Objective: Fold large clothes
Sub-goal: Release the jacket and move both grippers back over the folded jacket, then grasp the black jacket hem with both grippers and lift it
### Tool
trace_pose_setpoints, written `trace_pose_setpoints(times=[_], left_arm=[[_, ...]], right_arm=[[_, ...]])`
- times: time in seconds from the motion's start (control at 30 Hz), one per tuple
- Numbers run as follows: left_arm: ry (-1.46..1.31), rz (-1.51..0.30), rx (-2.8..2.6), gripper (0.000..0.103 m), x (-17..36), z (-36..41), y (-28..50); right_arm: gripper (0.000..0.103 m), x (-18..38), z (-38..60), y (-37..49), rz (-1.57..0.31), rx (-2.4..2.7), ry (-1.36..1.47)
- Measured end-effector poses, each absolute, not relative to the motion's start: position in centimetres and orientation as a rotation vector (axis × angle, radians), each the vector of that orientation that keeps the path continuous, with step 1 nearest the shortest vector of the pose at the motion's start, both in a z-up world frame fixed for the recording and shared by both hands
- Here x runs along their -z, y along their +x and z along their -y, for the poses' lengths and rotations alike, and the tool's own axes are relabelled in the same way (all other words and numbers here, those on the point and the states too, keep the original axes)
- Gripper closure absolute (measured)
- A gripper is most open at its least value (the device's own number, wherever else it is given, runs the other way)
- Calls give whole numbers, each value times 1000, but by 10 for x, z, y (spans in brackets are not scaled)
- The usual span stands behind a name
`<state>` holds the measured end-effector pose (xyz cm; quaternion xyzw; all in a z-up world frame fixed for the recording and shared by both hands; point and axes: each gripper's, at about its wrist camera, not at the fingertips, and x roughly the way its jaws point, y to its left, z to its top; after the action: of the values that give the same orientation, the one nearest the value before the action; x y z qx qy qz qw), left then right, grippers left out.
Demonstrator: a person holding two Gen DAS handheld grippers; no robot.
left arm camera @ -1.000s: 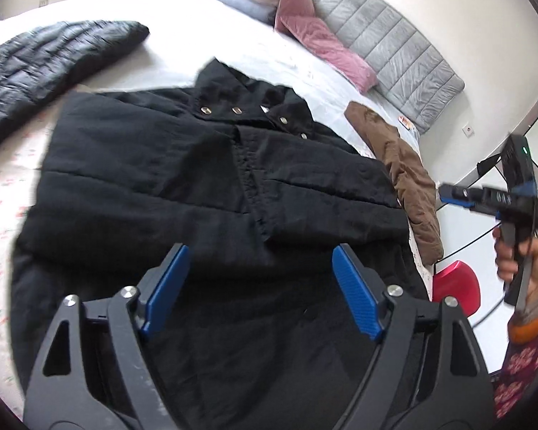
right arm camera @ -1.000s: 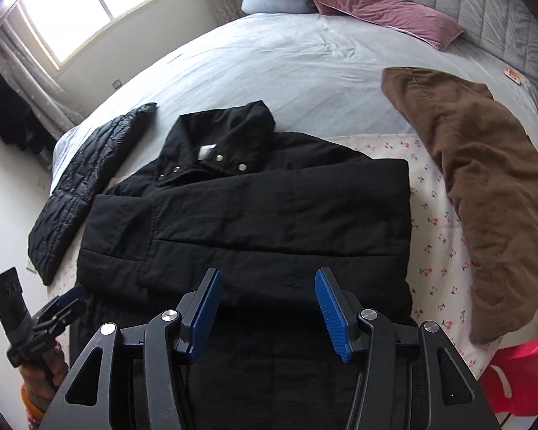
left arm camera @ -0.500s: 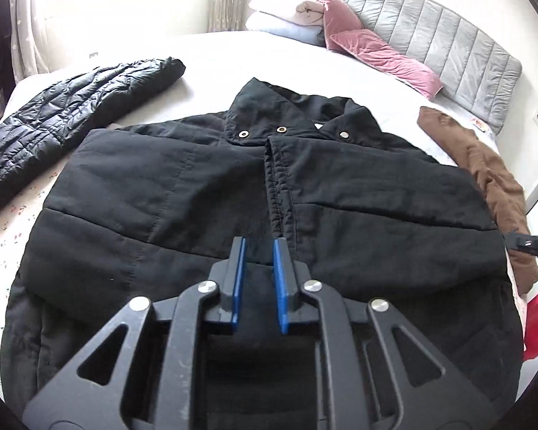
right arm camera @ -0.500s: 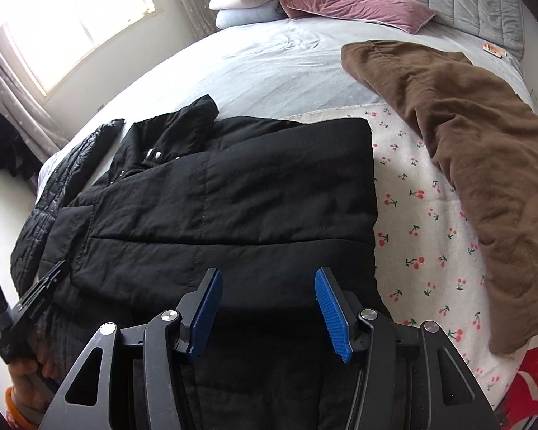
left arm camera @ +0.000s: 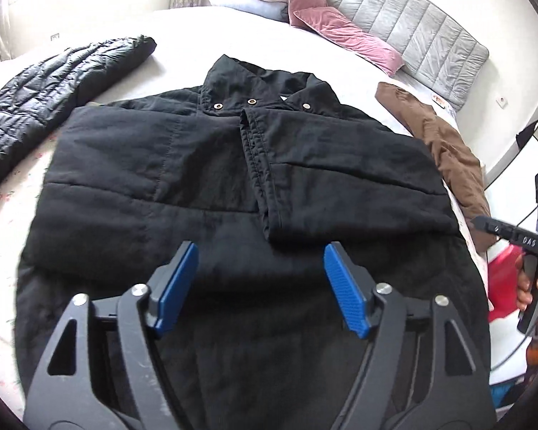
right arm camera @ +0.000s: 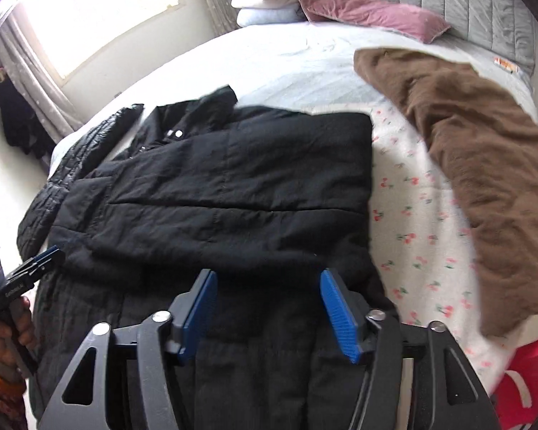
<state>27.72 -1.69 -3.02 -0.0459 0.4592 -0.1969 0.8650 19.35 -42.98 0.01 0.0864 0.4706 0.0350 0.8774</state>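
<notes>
Both tools over the black coat on the bed

My left tool (left arm camera: 260,288) and right tool (right arm camera: 267,313) have just been opening and hang released above the black coat (left arm camera: 233,186), nothing between the blue pads. The coat lies sleeves-in on the floral sheet (right arm camera: 412,222); brown garment (right arm camera: 477,165) right, quilted jacket (left arm camera: 53,82) left; pink pillows (right arm camera: 369,10), grey headboard (left arm camera: 423,32), window (right arm camera: 97,10) far.

Matt and glossy cloths on the bed

The black coat (left arm camera: 204,179) is seen as matt stitched cloth with shiny metal snaps; the quilted jacket (left arm camera: 53,82) shows a slight sheen. The brown garment (right arm camera: 477,165) appears fuzzy, perhaps fleece. The pink pillow (left arm camera: 344,39) looks velvety; the gripper pads (left arm camera: 344,297) are ribbed blue plastic.
</notes>
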Motion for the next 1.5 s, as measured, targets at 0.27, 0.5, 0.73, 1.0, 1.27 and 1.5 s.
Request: trace_pose_setpoints(times=[0.27,0.5,0.73,1.0,1.27,1.5], left_arm=[[-46,-954,361,18,-22,-47,206],[-70,-1001,381,18,-16,-118,142],[-142,-1050,388,18,23,-178,92],[-326,-1175,473,18,78,-200,65],[-417,-1185,593,20,99,-192,40],[-472,-1196,652,20,106,-193,26]], right_arm=[[22,-58,445,96,-901,-98,154],[21,-34,454,19,-934,-143,171],[21,16,476,-38,-1005,-156,277],[21,53,508,-70,-1019,-130,491],[21,87,517,-87,-1033,-144,636],[21,117,503,-94,-1093,-191,697]])
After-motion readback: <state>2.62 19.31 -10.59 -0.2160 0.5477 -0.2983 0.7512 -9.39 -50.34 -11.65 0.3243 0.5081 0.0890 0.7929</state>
